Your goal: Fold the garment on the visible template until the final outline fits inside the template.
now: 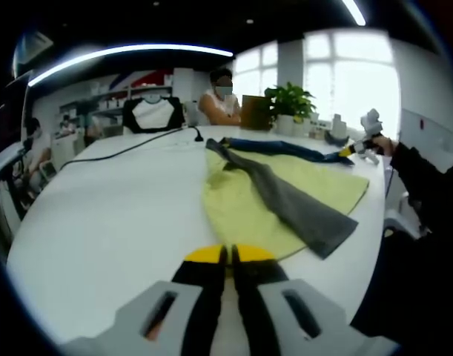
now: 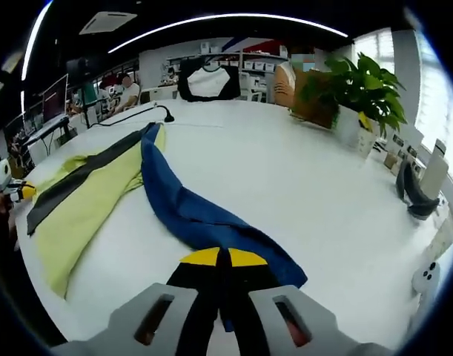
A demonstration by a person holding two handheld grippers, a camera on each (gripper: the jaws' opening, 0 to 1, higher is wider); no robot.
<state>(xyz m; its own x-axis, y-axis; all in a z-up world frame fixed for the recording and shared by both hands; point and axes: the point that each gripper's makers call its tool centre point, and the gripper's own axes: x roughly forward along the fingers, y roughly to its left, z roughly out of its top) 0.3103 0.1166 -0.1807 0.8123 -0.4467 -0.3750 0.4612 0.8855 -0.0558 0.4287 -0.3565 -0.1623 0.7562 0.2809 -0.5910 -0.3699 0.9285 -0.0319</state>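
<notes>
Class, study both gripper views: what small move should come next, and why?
Probably carry the blue strip back across onto the yellow-green template. The right tongs look shut on its end, which trails over bare white table outside the template, while the grey part already lies on it. The left tongs hold nothing.

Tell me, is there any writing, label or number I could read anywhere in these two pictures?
None can be read.
The yellow-green cloth template, the grey trouser leg and the blue trouser leg are plain.
The white table carries no marks.
The black-and-white shirt on display and the far shelves are too small and blurred to tell.
</notes>
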